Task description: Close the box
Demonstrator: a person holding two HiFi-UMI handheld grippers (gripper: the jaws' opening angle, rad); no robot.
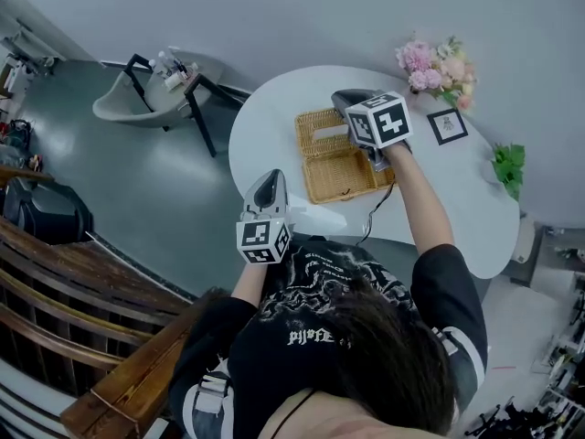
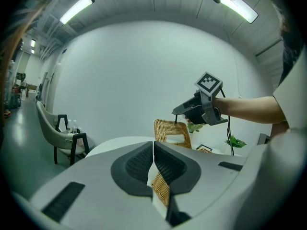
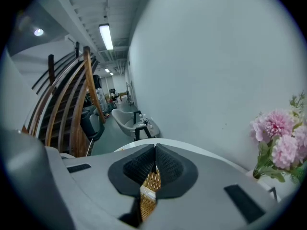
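**Wicker lid pinched at open box**

On the table point(image 1: 274, 122), the box point(image 1: 340, 174) stands open, its lid point(image 2: 172, 130) raised at the back. The wicker is judged light and stiff, best taken at the lid's free top edge. There the right gripper point(image 2: 177, 115), arm outstretched, appears clamped on the lid. The left gripper point(image 1: 270, 181) is held low, clenched and empty.

The box point(image 1: 343, 158) is sitting on the surface point(image 1: 265, 135); flowers point(image 1: 437, 65) and a frame point(image 1: 447, 126) are standing right of it, a chair point(image 1: 137, 108) left.
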